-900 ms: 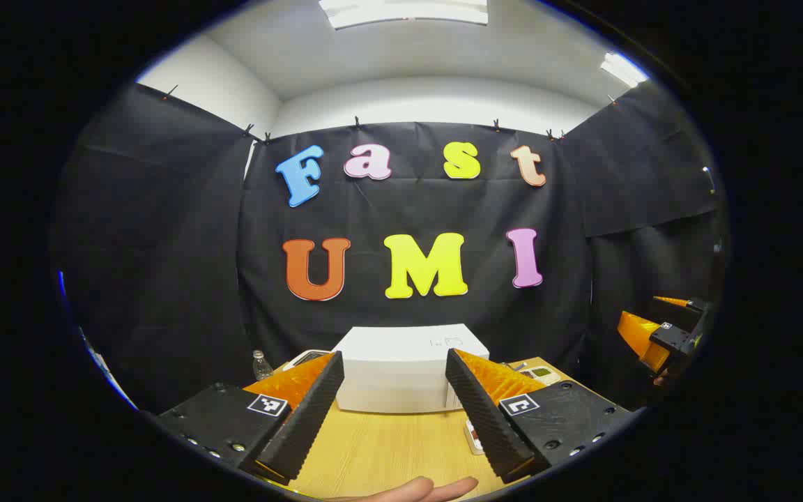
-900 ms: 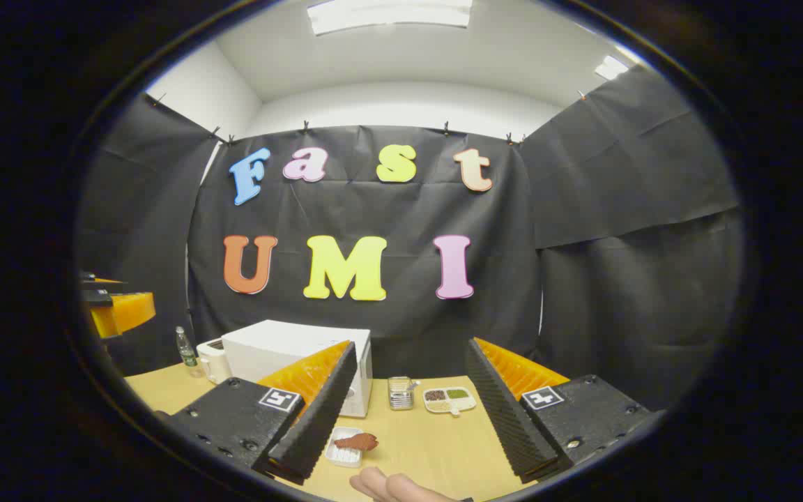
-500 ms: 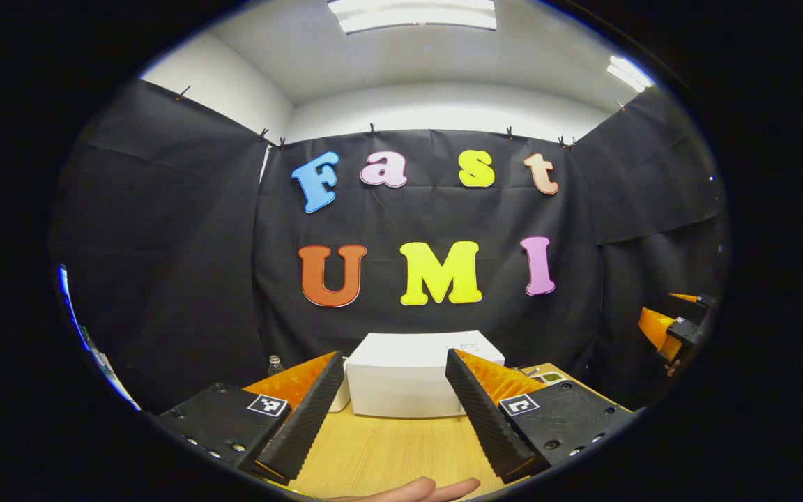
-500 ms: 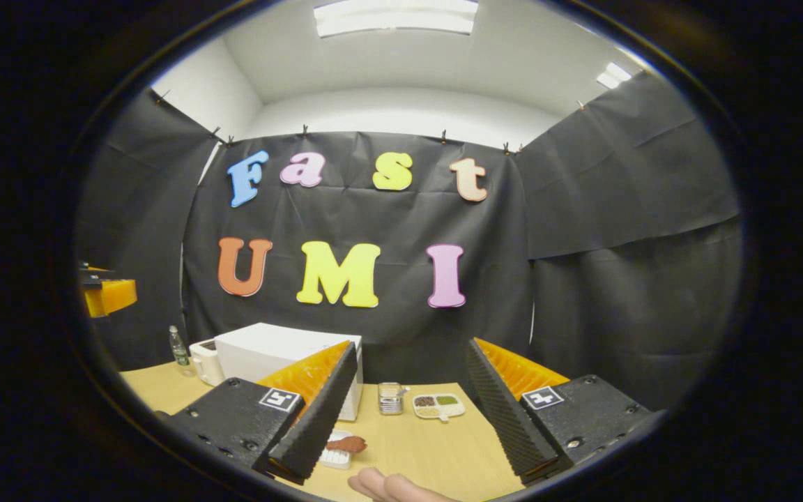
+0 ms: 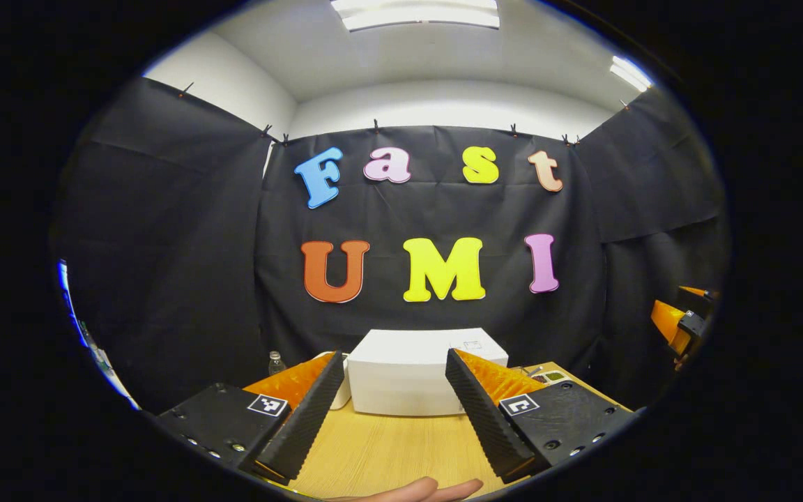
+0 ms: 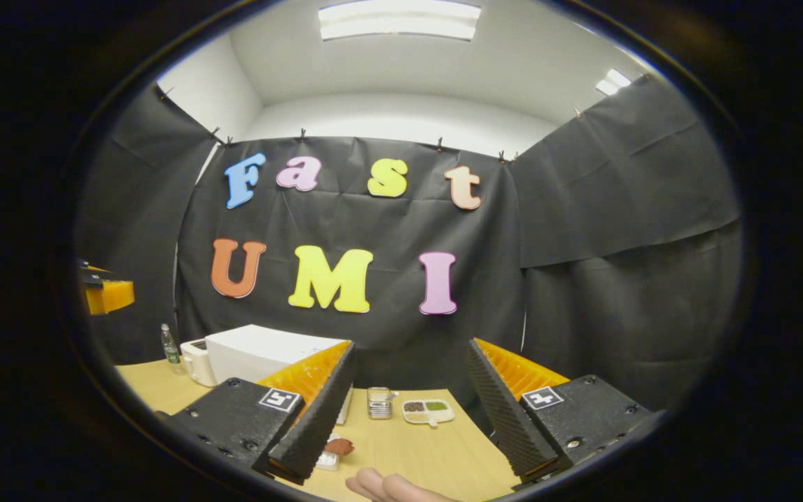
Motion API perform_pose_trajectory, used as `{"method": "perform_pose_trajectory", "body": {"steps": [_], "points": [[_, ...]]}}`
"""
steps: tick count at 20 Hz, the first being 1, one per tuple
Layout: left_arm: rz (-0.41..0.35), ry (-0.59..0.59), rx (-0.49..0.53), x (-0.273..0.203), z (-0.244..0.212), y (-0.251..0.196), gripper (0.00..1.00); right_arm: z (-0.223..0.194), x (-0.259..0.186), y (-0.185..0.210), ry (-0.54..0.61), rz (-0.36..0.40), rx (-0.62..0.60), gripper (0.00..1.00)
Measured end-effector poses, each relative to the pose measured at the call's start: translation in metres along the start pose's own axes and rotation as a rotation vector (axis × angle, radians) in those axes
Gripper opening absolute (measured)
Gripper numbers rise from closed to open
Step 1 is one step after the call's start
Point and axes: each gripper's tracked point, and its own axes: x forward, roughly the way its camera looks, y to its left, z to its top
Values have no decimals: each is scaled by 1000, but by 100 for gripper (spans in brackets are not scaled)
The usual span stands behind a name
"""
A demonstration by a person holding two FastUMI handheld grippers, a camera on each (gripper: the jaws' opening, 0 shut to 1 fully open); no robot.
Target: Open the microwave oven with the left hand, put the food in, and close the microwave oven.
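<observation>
Both grippers were up off the wooden bench [image 5: 387, 446], neither touching anything. Left gripper [image 5: 391, 408] was spread wide and carried nothing, aimed straight at the white microwave oven [image 5: 408, 373], which sat at the back of the bench against the black cloth wall with its door closed. In the left gripper view a small clear bottle [image 5: 275, 362] stood at the back left, with a white appliance [image 5: 339, 390] just beside the microwave oven's left side, mostly hidden behind the gripper's finger. A fingertip of the person's hand [image 5: 415, 491] showed at the bottom edge of that view. Right gripper [image 6: 408, 411] was likewise released, fingers wide apart, nothing between them. In the right gripper view the food [image 6: 339, 446], a reddish-brown piece, lay on a small white tray [image 6: 326, 460] on the bench in front of the microwave oven's right end, partly covered by the gripper's left finger. Farther back on the bench stood a small clear container [image 6: 378, 402] and just beside it a shallow divided dish [image 6: 428, 411] with dark and green fillings. The person's fingers [image 6: 384, 486] showed at the bottom of the right gripper view. The left gripper also appeared at the far left edge of that view, well apart from the right one.
</observation>
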Motion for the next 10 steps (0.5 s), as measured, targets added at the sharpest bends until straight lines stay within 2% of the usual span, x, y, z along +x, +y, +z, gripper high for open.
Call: {"method": "perform_pose_trajectory", "body": {"steps": [3, 4, 5, 6, 9, 10], "points": [[-14, 4, -21, 9, -9, -7, 94, -2, 5, -5, 6, -13, -6, 100], [-14, 6, -28, 16, -13, -8, 94, -3, 7, -6, 9, -16, -4, 92], [-17, 5, -31, 24, -13, -9, 94, -1, 8, -7, 8, -14, -1, 100], [-19, 4, -32, 32, -16, -12, 94, 1, 8, -9, 4, -17, -1, 92], [-28, -7, -17, 65, -26, -24, 94, 10, 10, -18, -24, -24, 1, 92], [-34, -3, -8, 77, -32, -31, 94, 11, 10, -23, -29, -32, 0, 100]]}}
